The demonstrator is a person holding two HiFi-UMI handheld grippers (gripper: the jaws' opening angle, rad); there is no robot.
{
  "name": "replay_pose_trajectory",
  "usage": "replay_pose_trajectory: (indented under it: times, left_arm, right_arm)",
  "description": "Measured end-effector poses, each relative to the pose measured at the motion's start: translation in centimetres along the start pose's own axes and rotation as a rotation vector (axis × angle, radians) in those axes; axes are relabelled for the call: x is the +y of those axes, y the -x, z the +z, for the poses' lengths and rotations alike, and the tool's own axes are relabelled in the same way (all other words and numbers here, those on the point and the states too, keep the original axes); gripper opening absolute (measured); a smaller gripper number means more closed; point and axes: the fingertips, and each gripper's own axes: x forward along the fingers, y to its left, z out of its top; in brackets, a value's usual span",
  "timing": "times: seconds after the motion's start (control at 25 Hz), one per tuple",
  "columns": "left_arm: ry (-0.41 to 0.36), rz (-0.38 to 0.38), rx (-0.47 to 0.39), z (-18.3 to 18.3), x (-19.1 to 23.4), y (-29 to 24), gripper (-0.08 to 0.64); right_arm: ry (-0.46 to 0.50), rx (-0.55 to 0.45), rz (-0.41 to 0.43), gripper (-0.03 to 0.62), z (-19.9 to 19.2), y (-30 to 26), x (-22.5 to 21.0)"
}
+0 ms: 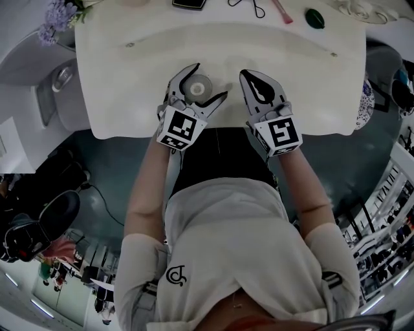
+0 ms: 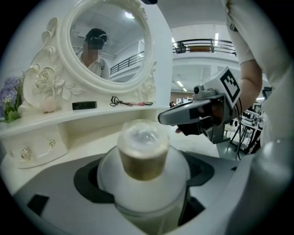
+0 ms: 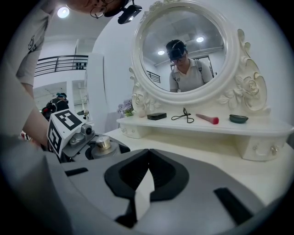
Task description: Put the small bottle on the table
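The small bottle (image 1: 198, 86), white and round with a clear cap over a gold neck, stands on the white dressing table (image 1: 129, 97) near its front edge. My left gripper (image 1: 207, 83) has its jaws spread wide around the bottle, a little room showing on each side. In the left gripper view the bottle (image 2: 144, 156) fills the middle between the two dark pads. My right gripper (image 1: 250, 77) lies just to the right of it over the table, shut with nothing in it; its pads (image 3: 148, 158) meet in the right gripper view.
An oval mirror (image 3: 183, 50) rises behind a raised shelf (image 3: 206, 126) holding a black box (image 3: 156, 116), a wire clip (image 3: 183, 116), a pink brush (image 3: 207, 119) and a green dish (image 3: 239, 119). Purple flowers (image 1: 57, 16) stand at the far left corner. Small drawers (image 2: 32, 149) sit under the shelf.
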Motion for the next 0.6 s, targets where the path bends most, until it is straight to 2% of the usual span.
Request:
replay_pose_trajectory:
  times: [0.2,0.6]
  left_arm:
    - [0.024,0.025,-0.032,0.4,0.4,0.9,0.445]
    - [0.000,0.074,-0.090,2.9,0.2,3.7,0.445]
  right_arm:
    - [-0.006,-0.002,-0.003,0.008,0.0,0.3,0.4]
    - [0.024,-0.031,-0.021,0.008,1.6,2.1,1.5]
